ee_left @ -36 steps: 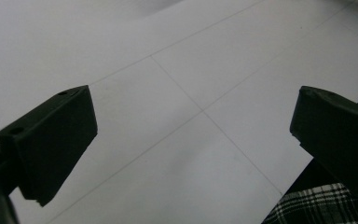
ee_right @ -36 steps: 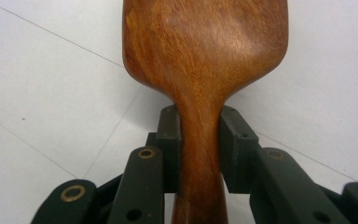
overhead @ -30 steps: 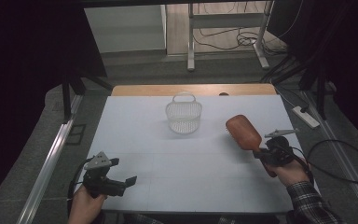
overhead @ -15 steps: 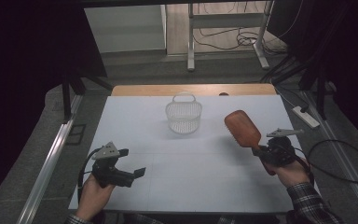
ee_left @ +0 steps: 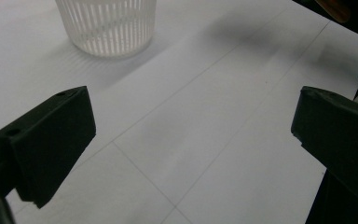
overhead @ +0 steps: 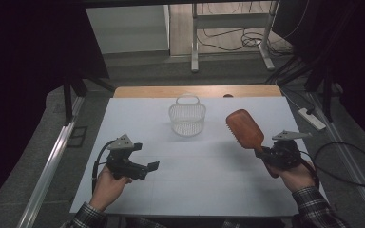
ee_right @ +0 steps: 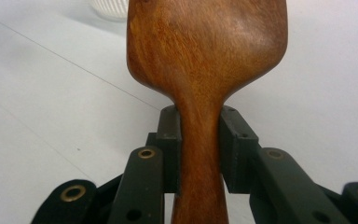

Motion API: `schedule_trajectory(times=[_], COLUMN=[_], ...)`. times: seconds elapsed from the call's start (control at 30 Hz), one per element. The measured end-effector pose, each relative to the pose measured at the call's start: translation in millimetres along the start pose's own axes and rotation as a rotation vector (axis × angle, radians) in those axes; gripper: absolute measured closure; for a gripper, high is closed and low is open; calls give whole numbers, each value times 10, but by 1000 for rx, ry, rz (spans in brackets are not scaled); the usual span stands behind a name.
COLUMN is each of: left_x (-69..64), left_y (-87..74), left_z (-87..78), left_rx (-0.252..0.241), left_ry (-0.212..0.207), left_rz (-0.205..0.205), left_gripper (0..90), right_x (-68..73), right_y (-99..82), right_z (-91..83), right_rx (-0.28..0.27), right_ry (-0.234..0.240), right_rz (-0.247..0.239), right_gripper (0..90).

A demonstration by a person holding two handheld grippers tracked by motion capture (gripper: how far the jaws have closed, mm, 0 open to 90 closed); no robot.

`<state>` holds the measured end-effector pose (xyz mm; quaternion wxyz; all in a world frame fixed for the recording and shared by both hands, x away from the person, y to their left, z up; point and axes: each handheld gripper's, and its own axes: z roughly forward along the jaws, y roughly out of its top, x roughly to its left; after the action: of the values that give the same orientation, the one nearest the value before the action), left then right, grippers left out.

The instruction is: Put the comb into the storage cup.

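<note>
my right hand-held gripper (overhead: 262, 151) clamped on hairbrush (overhead: 244, 129) handle, right of frame | my left hand-held gripper (overhead: 153, 166) apart, lower left | basket (overhead: 187, 118) upper centre

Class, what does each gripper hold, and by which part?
The right gripper clamps the wooden hairbrush by its handle; the left gripper is open and holds nothing.
</note>
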<state>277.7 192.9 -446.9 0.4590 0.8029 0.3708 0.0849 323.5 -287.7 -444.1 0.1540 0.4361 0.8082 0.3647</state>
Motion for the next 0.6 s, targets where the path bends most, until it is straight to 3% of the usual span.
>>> schedule_trajectory(times=[0.6], left_x=[-63], left_y=[431], left_z=[280], left_rx=[-53], left_ry=[-61], left_rz=[33], left_gripper=[0], right_x=[161], right_y=[58], right_z=[-36], right_rx=[-72], right_ry=[61], right_rz=[-22], right_gripper=[722])
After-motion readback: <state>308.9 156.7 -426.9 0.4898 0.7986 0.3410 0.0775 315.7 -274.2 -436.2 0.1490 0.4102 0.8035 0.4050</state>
